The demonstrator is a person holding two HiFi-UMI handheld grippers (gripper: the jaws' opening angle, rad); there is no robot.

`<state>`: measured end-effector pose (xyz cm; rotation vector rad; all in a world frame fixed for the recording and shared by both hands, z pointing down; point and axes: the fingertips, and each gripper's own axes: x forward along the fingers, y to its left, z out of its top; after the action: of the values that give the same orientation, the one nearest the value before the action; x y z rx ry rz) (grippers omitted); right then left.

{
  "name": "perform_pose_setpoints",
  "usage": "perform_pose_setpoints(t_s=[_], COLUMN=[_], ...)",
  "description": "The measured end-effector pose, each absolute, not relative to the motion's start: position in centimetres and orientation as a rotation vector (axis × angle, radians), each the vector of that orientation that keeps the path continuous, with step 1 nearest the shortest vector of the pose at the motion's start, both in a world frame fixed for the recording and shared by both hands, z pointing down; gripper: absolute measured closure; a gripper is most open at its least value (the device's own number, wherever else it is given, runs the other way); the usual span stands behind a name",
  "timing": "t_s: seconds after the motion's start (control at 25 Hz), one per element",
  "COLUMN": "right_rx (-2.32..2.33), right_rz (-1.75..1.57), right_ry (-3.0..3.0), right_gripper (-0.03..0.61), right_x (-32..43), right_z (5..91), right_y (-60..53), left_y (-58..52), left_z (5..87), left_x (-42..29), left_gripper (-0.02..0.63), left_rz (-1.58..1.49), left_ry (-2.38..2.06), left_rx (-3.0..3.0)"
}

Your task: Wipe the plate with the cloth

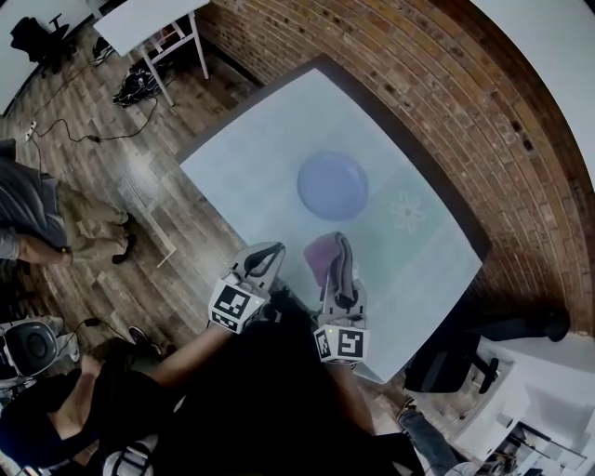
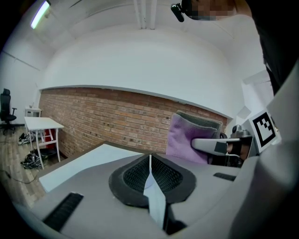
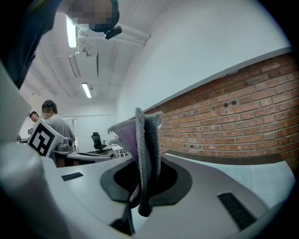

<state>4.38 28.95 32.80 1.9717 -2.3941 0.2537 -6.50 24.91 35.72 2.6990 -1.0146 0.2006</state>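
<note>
A round lilac plate lies near the middle of the pale table. My right gripper is shut on a folded purple and grey cloth, held over the table's near side just short of the plate. In the right gripper view the cloth stands up between the closed jaws. My left gripper is beside it on the left, shut and empty. From the left gripper view the cloth shows at the right, with my left gripper pressed closed.
A brick wall runs along the table's far side. A flower print marks the table right of the plate. A person stands on the wooden floor at the left, by a white desk. A black chair sits at the right.
</note>
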Motion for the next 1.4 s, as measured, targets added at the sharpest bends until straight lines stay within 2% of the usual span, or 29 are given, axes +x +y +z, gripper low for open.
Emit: perform_pose_setpoints(t_s=[0.6, 1.4], right_rx=[1.906, 1.847], right_rz=[0.324, 0.387], right_ry=[-2.424, -2.291], right_gripper=[0.518, 0.518], right_x=[10.3, 10.0], right_z=[35.5, 42.4], right_y=[23.9, 14.6], left_y=[20.3, 8.8], left_z=[39.3, 53.5], left_x=[-2.2, -0.9], left_gripper=[0.577, 0.575], left_rz=[0.319, 0.434], left_ry=[-1.072, -0.961], left_rx=[2.558, 2.243])
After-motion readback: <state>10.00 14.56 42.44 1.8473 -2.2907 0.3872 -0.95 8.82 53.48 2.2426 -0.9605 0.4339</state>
